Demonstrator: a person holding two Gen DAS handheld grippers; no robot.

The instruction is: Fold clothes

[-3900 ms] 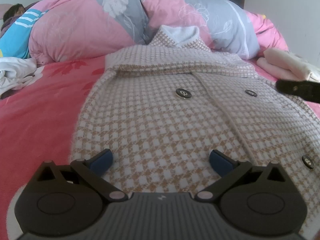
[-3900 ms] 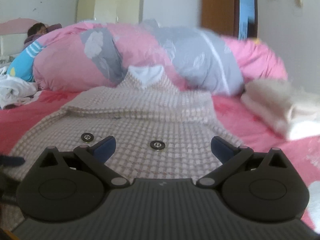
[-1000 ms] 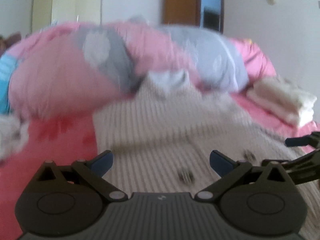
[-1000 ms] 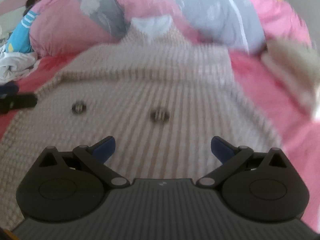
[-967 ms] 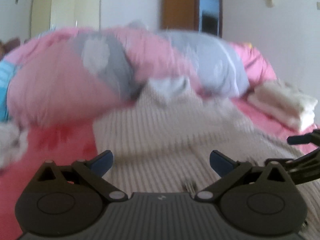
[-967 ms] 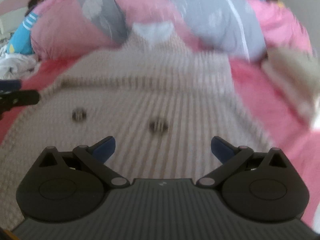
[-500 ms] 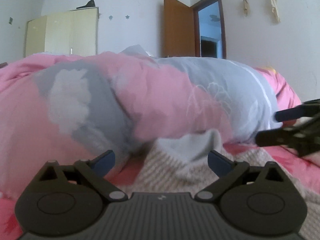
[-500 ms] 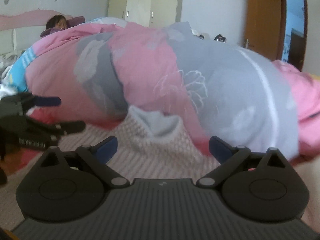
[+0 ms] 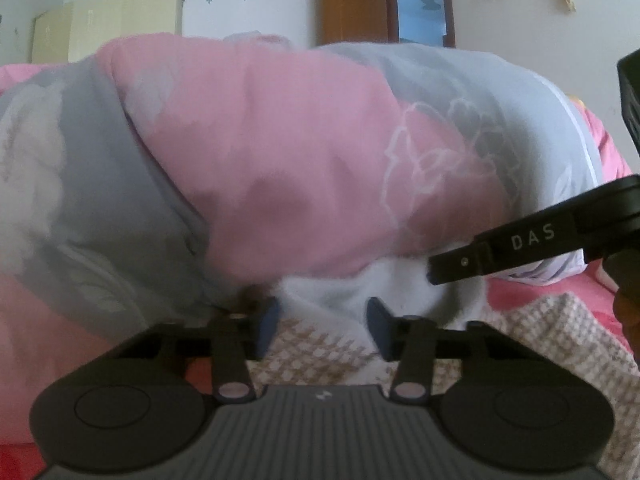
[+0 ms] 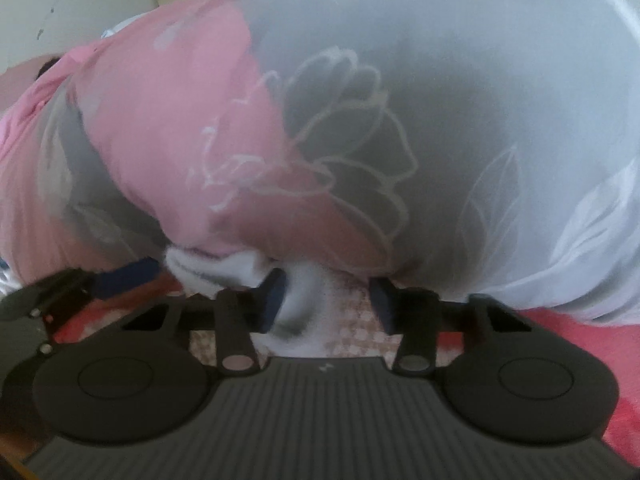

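Note:
A beige-and-white checked jacket (image 9: 560, 336) lies on the bed, with its white-lined collar (image 9: 332, 300) tucked against the duvet. My left gripper (image 9: 323, 322) straddles the left part of the collar. Its jaws are closing, with collar fabric lying between the blue pads and no visible pinch. In the right wrist view my right gripper (image 10: 328, 300) straddles the collar (image 10: 304, 304) further right. Its jaws are closing too, and a white fold touches the left pad. One black finger (image 9: 520, 240) of the right gripper reaches in from the right. The left gripper's blue pad (image 10: 124, 276) shows at the left.
A bulky pink and grey flowered duvet (image 9: 280, 160) rises directly behind the collar and fills both views (image 10: 400, 120). A red bedsheet (image 10: 580, 340) surrounds the jacket. Behind the bed stand a cream wardrobe (image 9: 108, 20) and an open brown door (image 9: 352, 4).
Both grippers have travelled forward over the jacket, from its buttoned front up to the collar. Their jaws have gone from wide apart to narrow around the collar fabric.

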